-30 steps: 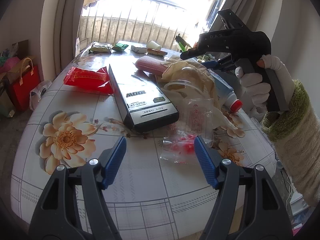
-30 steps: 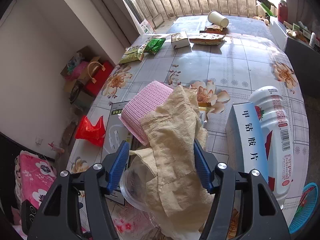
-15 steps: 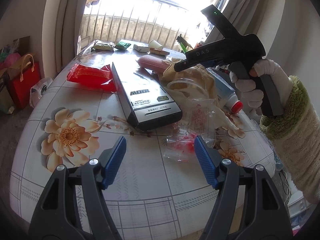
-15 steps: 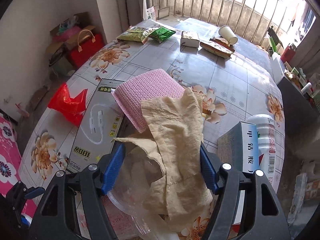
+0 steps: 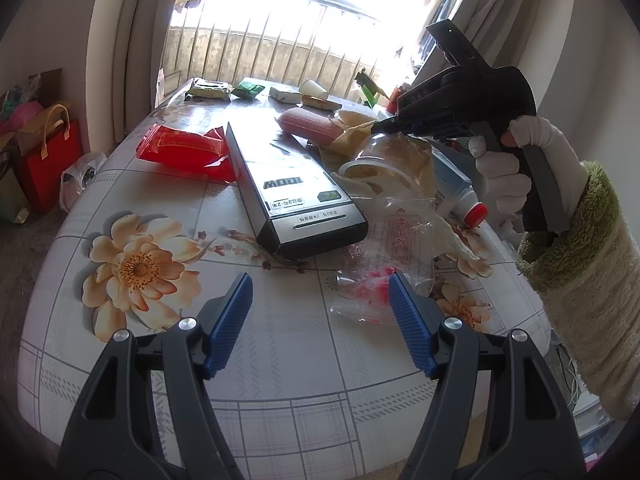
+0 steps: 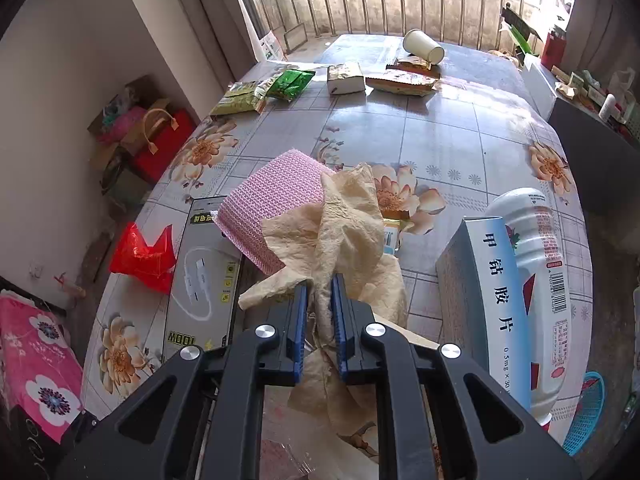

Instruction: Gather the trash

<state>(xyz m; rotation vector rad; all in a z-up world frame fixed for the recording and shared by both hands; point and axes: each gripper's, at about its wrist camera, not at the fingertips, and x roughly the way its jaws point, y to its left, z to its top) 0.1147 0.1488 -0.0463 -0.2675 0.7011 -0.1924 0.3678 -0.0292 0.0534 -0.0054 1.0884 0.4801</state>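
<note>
Sunlight came through a barred window onto a round table (image 5: 280, 360) covered in a flower-printed cloth and strewn with litter. The right gripper (image 6: 320, 304) had its blue pads nearly together, pinching a fold of crumpled tan paper (image 6: 348, 216) — the paper spread up and forward from between the pads, draped partly over a pink knitted cloth (image 6: 272, 196). Just left of that lay a long black-and-silver box (image 6: 204, 280), and beside it a red plastic bag (image 6: 142, 254). To the right a blue-and-white medicine box (image 6: 480, 300) leaned against a white bottle (image 6: 536, 264) lying on its side. At the far edge sat snack packets (image 6: 264, 90) and a tipped paper cup (image 6: 422, 46). The left gripper (image 5: 320, 320) hung wide open above the near part of the table, holding nothing; a clear plastic bag (image 5: 396, 248) with red print lay ahead of its right finger. From that view the right gripper (image 5: 384, 124) — gripped by a white-gloved hand (image 5: 508, 168) — angled down into the pile by a clear plastic cup (image 5: 376, 160).
</note>
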